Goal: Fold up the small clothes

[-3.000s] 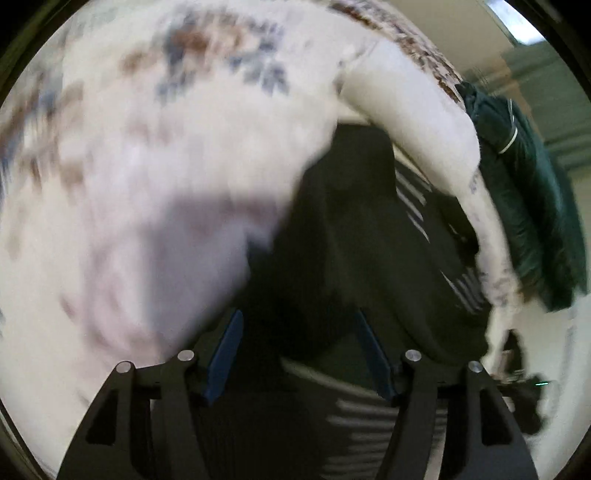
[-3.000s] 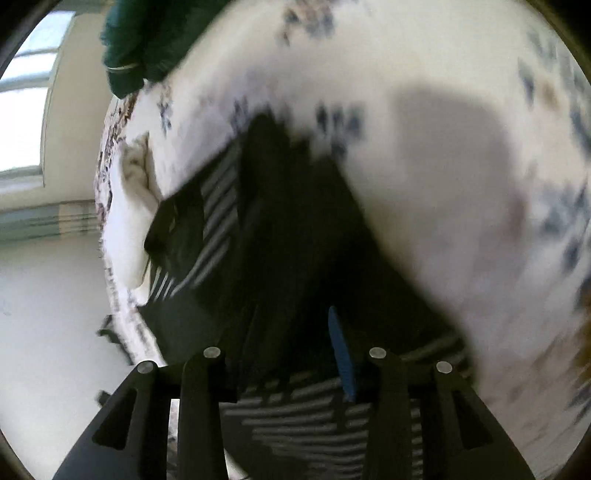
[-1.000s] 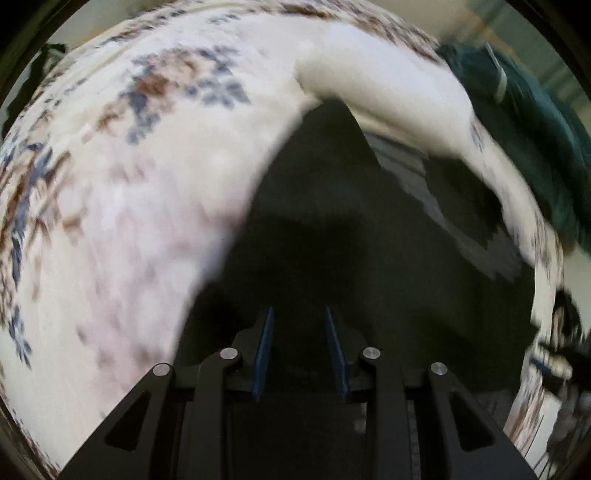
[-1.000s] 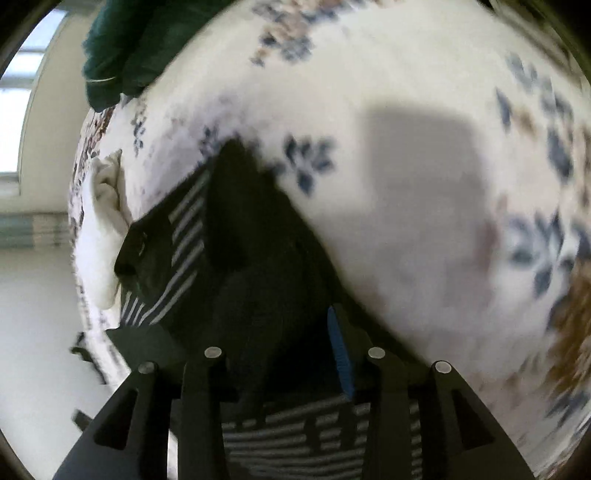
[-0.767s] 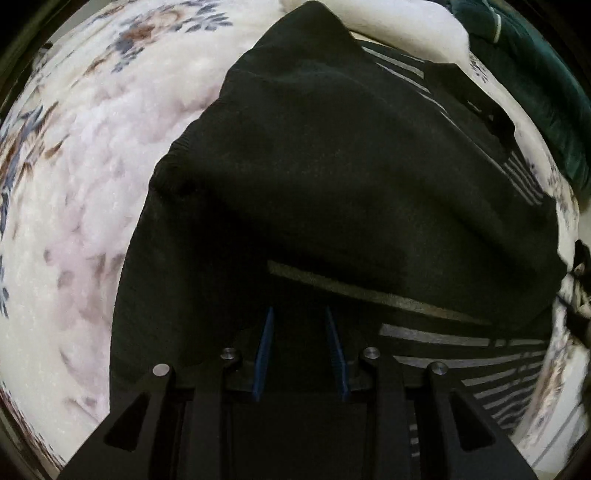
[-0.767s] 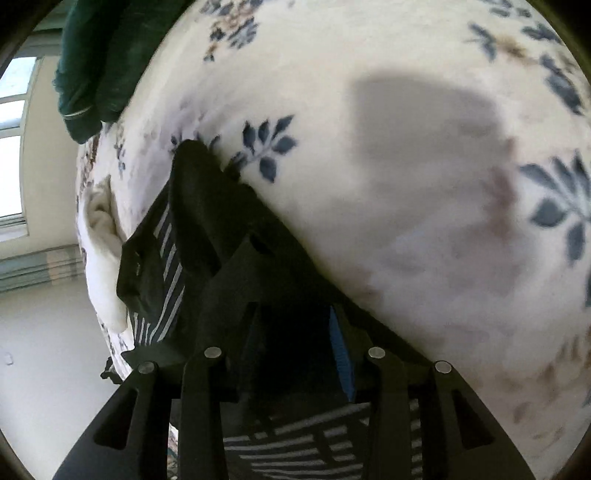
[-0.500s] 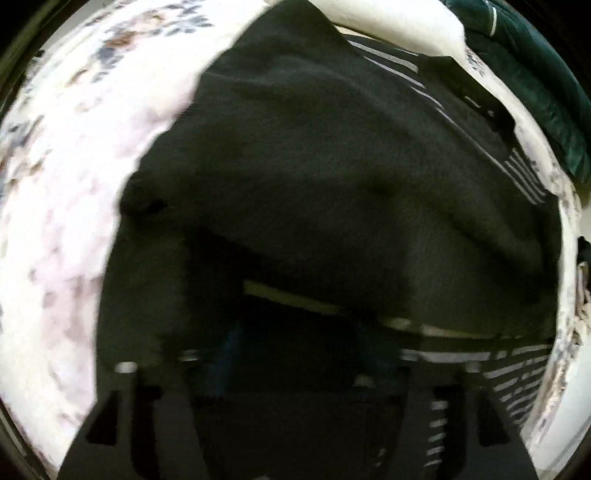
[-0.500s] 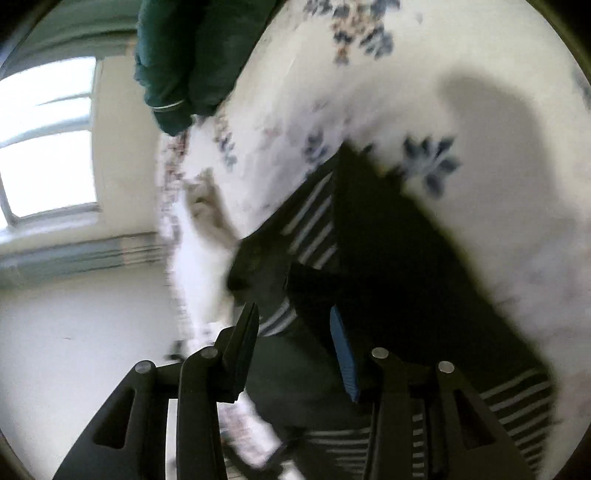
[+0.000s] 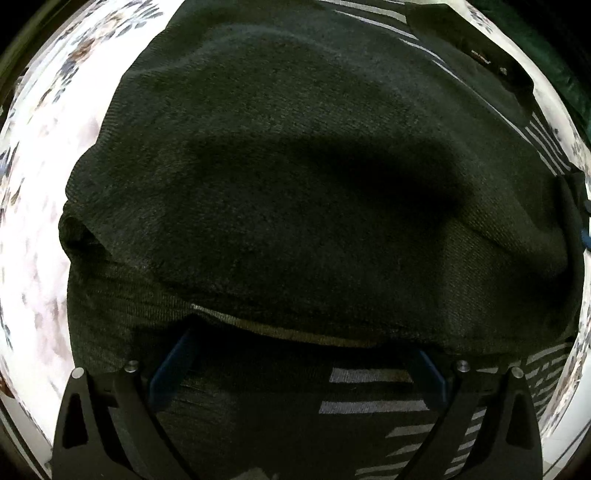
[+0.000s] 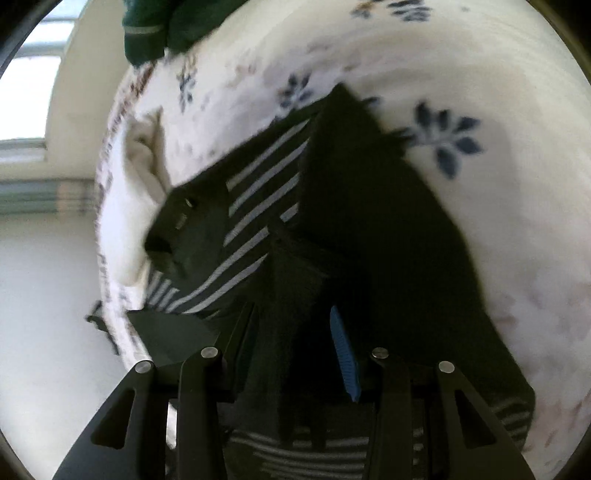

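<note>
Right gripper (image 10: 295,332) pinches a fold of the dark striped sweater (image 10: 369,221), spread across the floral blanket's (image 10: 480,74) left edge.

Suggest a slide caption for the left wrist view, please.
Left gripper open wide above a folded dark striped garment on a floral blanket.

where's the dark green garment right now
In the right wrist view the dark green garment is bunched at the top left, on the far edge of the white floral bedspread, beyond the black striped sweater.

Bare blanket (image 10: 498,122) right (green garment (image 10: 155,26) beyond)
</note>
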Demonstrator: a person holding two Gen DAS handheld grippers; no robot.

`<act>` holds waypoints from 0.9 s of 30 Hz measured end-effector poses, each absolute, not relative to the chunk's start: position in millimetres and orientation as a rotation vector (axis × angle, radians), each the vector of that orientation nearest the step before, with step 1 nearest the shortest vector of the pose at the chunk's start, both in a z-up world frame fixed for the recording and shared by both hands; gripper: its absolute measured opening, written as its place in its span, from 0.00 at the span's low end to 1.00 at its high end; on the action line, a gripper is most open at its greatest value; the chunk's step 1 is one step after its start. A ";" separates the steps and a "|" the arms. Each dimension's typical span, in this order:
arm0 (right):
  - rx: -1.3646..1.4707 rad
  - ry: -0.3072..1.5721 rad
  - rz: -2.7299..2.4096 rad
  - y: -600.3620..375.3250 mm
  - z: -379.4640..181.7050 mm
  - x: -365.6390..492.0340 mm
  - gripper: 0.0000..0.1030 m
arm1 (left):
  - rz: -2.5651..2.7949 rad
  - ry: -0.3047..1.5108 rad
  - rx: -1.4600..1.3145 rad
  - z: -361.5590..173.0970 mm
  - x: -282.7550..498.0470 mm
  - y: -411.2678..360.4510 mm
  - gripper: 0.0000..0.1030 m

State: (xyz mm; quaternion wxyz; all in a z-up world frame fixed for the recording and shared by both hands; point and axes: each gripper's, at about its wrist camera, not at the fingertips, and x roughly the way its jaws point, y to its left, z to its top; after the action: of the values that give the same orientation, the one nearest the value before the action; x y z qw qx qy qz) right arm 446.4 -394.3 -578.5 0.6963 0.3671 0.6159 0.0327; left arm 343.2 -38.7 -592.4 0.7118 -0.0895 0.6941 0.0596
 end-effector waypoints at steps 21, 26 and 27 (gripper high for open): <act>0.876 1.382 -0.266 -487.6 -568.9 325.4 0.36 | 0.198 1.359 -0.143 -511.5 328.9 -25.4 1.00; 0.823 1.334 -0.167 -491.7 -574.6 380.5 0.49 | 0.241 1.350 -0.104 -530.0 346.3 -12.9 1.00; 0.804 1.354 -0.134 -487.8 -580.4 394.3 0.49 | 0.256 1.344 -0.102 -531.8 349.3 -10.0 1.00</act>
State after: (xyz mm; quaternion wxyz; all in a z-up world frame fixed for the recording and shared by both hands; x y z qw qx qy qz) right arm 394.3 -487.8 -580.4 0.7037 0.3617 0.6086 -0.0602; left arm 349.3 -10.0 -531.8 0.7736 -0.0471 0.6207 0.1182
